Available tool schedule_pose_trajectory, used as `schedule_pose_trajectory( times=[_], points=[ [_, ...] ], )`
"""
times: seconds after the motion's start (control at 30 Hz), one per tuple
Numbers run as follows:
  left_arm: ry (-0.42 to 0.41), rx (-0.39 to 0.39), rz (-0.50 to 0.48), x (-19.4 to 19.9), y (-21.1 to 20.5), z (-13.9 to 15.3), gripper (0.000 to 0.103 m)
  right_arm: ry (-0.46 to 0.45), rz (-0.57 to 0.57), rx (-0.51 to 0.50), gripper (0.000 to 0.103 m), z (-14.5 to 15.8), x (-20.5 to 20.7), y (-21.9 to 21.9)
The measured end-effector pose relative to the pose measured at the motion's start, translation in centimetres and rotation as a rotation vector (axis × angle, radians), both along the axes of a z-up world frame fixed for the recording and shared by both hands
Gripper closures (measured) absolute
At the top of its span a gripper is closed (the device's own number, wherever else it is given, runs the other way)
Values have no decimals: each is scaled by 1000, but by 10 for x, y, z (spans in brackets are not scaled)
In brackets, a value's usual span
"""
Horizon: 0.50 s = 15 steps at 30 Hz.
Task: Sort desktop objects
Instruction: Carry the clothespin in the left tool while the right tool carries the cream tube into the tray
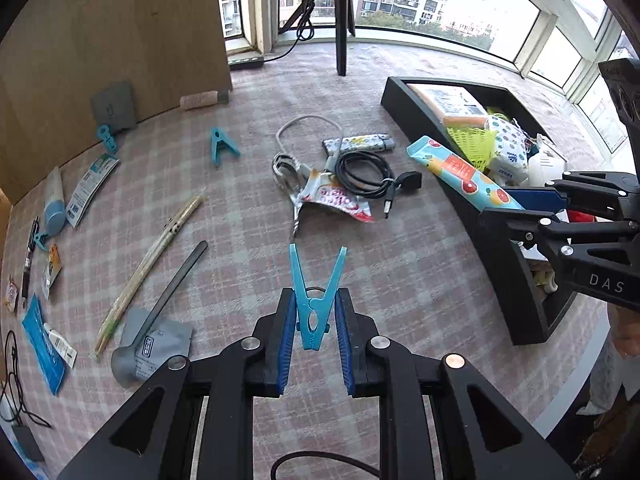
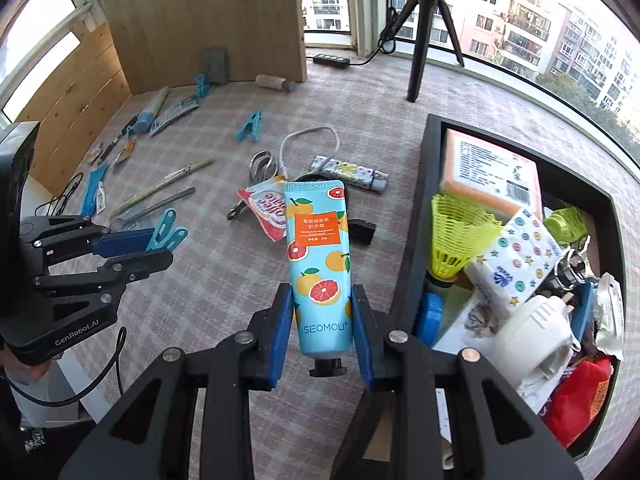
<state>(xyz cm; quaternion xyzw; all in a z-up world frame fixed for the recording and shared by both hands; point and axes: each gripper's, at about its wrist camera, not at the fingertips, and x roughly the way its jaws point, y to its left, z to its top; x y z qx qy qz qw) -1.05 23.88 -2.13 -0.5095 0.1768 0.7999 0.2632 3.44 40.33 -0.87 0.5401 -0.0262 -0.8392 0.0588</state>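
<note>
Blue pads on your right gripper (image 2: 320, 320) pinch the hand cream tube (image 2: 320, 264) beside the black bin's (image 2: 416, 216) near wall; your left gripper (image 1: 316, 320) clamps a clothespin (image 1: 316, 300). Slick tube could slide out and miss the bin.

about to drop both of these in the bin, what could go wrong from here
1. The left tongs pinch the blue clothespin only at its lower part, so it may twist or slip out on the way over.
2. The black bin is already heaped; the hand cream tube in the right tongs may land on the pile and roll out.
3. Both tongs are close together near the bin and might collide.
</note>
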Motion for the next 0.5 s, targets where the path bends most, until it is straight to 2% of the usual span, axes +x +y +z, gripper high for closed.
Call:
schedule_pose_trajectory(
  times=[0.2, 0.5],
  points=[
    [30, 39, -97, 2, 64, 26, 85, 37, -150, 23, 75, 20, 11, 67],
    [77, 86, -287, 11, 184, 61, 85, 65, -363, 81, 75, 39, 39, 162]
  ],
)
